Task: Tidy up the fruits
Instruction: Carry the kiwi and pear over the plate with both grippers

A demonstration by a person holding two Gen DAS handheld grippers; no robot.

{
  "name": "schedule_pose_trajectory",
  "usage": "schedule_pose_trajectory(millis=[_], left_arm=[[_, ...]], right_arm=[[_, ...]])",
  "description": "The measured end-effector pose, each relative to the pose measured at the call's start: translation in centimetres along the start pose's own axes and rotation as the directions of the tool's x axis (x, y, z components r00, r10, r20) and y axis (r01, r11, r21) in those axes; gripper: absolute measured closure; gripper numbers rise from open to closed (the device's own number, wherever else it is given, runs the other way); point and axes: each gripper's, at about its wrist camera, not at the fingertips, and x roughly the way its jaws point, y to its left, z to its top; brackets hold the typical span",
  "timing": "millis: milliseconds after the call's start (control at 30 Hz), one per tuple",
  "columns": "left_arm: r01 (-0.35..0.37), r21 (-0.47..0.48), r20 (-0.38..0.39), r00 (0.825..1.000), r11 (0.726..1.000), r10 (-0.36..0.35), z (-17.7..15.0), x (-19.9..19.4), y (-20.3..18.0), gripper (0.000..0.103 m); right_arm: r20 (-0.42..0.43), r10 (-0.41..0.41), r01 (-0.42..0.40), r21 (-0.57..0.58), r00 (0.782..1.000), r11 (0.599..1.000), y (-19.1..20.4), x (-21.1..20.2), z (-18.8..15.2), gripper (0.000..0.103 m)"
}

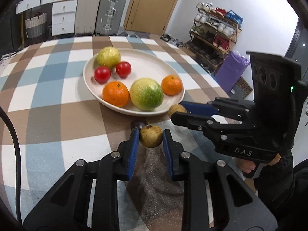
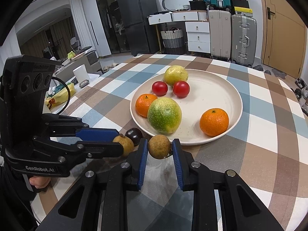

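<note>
Longans [image 1: 151, 136] [image 2: 159, 146] sit clamped in both tongs [image 1: 150, 134] [image 2: 160, 146] beside plate [image 1: 134, 61].

We see a matt, cream ceramic-looking plate [image 2: 221, 88] on a checked woven cloth [image 2: 269, 134]. The tomatoes [image 2: 159, 88] look glossy and smooth, the oranges [image 2: 214, 121] pitted, the brown longan [image 2: 159, 146] dull and rough.
</note>
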Motion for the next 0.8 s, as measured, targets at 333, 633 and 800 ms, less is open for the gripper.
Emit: schedule_pose_trajectory(millis=[333, 633, 800], left_arm=[[-0.02, -0.013, 0.097, 0.995, 1.0, 0.021, 0.9, -2.3, 0.3, 0.081], [-0.04, -0.037, 0.111, 0.993, 0.999, 0.044, 1.1, -2.7, 1.2, 0.081], [-0.049, -0.038, 0.111, 0.992, 0.998, 0.053, 1.0, -2.5, 1.2, 0.081]], right_arm=[[0.148, 0.021, -0.023, 0.014, 0.989, 1.0, -0.1, -2.6, 0.6, 0.077], [0.056, 0.044, -0.043, -0.017, 0.997, 0.999, 0.4, -1.1, 0.3, 0.077], [-0.051, 0.058, -0.061, -0.066, 0.997, 0.996, 1.5, 0.6, -0.6, 0.076]])
